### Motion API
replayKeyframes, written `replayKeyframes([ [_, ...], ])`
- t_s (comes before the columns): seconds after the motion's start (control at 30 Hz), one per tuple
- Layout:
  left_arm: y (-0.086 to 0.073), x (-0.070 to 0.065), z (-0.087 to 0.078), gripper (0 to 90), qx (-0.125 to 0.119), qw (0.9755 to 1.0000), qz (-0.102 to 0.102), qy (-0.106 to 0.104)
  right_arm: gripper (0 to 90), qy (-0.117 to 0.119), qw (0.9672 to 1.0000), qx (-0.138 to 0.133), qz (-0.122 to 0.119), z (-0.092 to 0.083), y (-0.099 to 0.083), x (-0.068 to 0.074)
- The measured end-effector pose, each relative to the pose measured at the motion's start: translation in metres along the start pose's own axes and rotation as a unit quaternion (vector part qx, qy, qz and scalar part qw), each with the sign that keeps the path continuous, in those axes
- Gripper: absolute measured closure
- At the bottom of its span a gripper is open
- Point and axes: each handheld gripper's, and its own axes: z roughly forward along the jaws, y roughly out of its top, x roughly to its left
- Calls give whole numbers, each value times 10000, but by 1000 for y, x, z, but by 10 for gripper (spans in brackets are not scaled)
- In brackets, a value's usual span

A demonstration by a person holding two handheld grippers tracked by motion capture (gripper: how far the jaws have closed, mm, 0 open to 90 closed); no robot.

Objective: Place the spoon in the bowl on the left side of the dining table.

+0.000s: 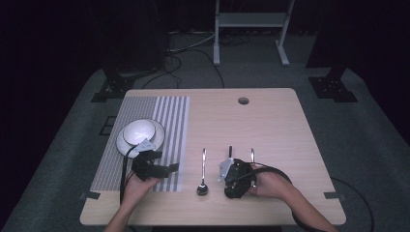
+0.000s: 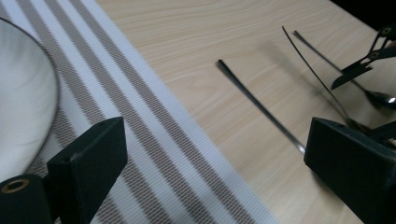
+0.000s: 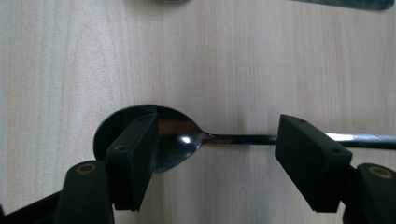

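**Ana:** What is the right claw point(image 3: 215, 161) doing?

**Ben:** It is wide open and has hold of nothing. In the right gripper view it sits low over a spoon point(image 3: 173, 140). One jaw is in front of the spoon's bowl at the lower left of the frame. The other jaw is at the lower right, by the thin handle. I cannot tell if the jaws touch the spoon.

**Ana:** And where is it from above?

**Ben:** In the high view the right claw point(image 1: 235, 170) is at the lower middle of the frame, on the light wooden desk point(image 1: 270, 121). A big spoon point(image 1: 203, 175) lies just to its left.

**Ana:** What about the left claw point(image 2: 215, 170)?

**Ben:** It is wide open too, and empty. One jaw is over the striped mat point(image 2: 140, 135). The other jaw is over bare wood at the lower right of the frame.

**Ana:** What is near it?

**Ben:** A white bowl point(image 2: 23, 102) is at the left edge of the left gripper view. In the high view the bowl point(image 1: 139, 131) sits on a plate point(image 1: 158, 135) on the mat, just above the left claw point(image 1: 164, 169).
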Motion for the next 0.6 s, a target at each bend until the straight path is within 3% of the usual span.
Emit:
replayKeyframes([
  [0.2,2,-14,11,52,149,9997,94,-172,297,-83,9999,-38,47,-1,-2,2],
  [0.6,14,-24,30,56,257,9984,-65,-506,297,-61,9998,-109,167,-1,-5,1],
])
